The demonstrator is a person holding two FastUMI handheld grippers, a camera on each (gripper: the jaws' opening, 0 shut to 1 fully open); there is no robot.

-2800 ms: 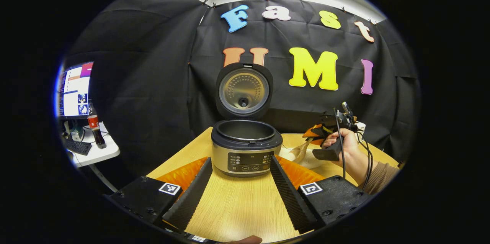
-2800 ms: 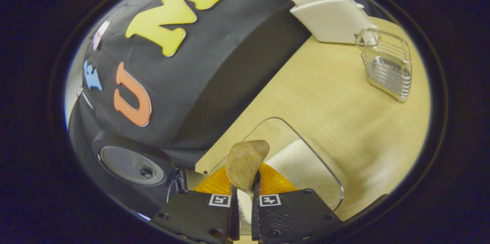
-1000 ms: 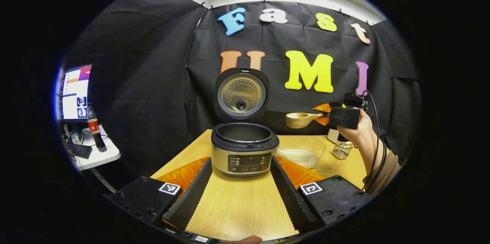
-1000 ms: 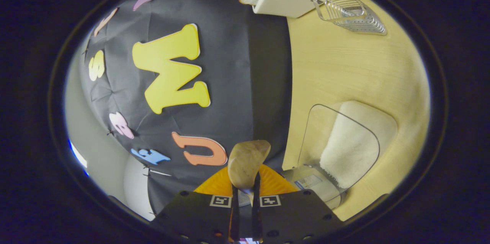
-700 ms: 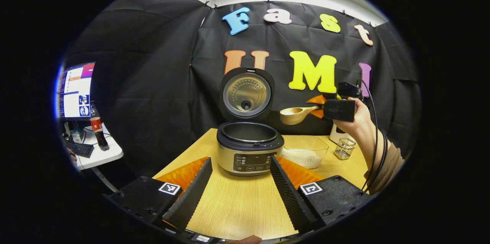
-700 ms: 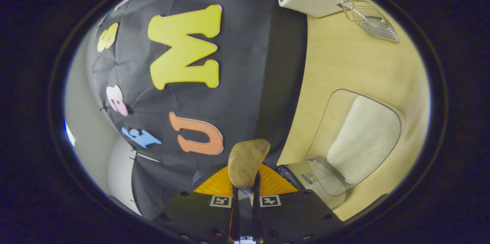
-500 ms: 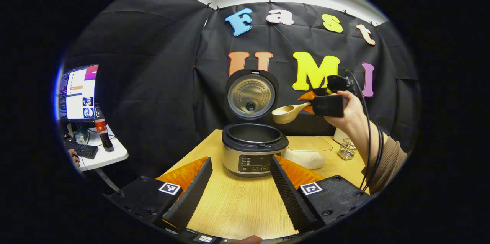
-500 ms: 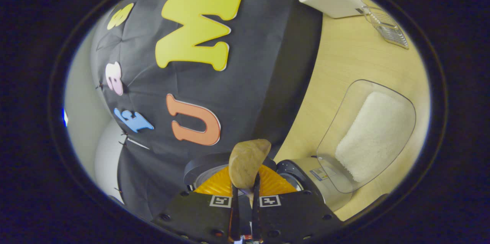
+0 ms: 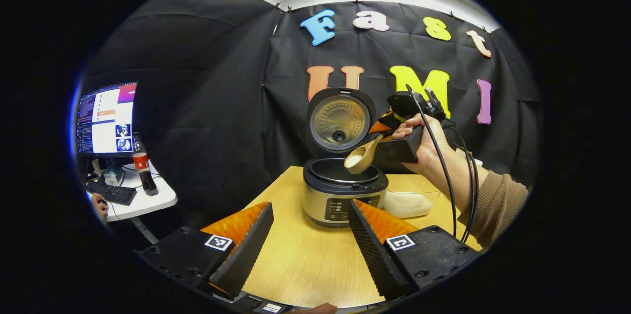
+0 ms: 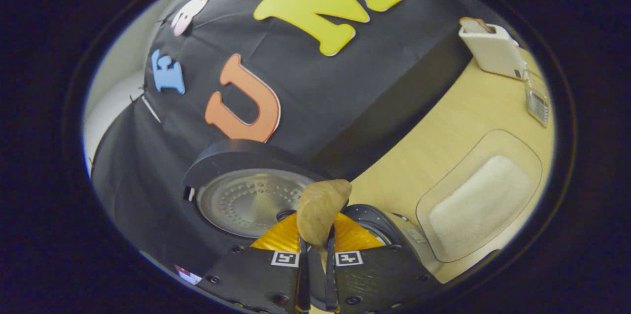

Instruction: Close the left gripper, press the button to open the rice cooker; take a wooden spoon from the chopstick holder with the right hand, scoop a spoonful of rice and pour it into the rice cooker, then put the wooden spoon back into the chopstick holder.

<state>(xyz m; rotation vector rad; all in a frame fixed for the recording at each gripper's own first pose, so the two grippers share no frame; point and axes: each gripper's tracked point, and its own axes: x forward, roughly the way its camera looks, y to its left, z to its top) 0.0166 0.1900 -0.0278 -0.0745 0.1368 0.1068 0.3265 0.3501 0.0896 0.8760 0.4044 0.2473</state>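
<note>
Looking along the left tool (image 9: 310,250), its two ridged, wedge-shaped fingers stand spread wide apart with nothing between them, low over the near edge of a pale wood-grain worktop (image 9: 300,264). Beyond them, toward the middle of the worktop, sits the rice cooker (image 9: 344,191), a squat round body with a brushed-metal wall, a dark rim and a dark button panel on its front; its lid (image 9: 339,121) stands upright on the back hinge, showing a shiny dimpled metal liner. Just above the open pot, the right tool (image 9: 382,137), held in a person's hand (image 9: 428,149) with a brown sleeve, is clamped shut on the handle of the wooden spoon (image 9: 361,157), whose smooth carved bowl carries a small heap of white rice and tips down toward the pot. In the right gripper view the spoon's rounded back rises between the closed fingers (image 10: 302,274), with the lid liner to its left. Beside the cooker, toward the worktop's right edge, lies a clear, soft-cornered plastic container (image 10: 480,195) with rice banked inside. At the far right corner stand a white toaster (image 10: 490,50) and a clear ribbed chopstick holder (image 10: 536,99). The risks as I judge them: the spoon bowl is near the pot's right rim, so tipping too early or too fast could scatter grains onto the rim or worktop; the smooth, narrow handle could twist in the grip; and the upright lid stands close behind, easy to knock.
</note>
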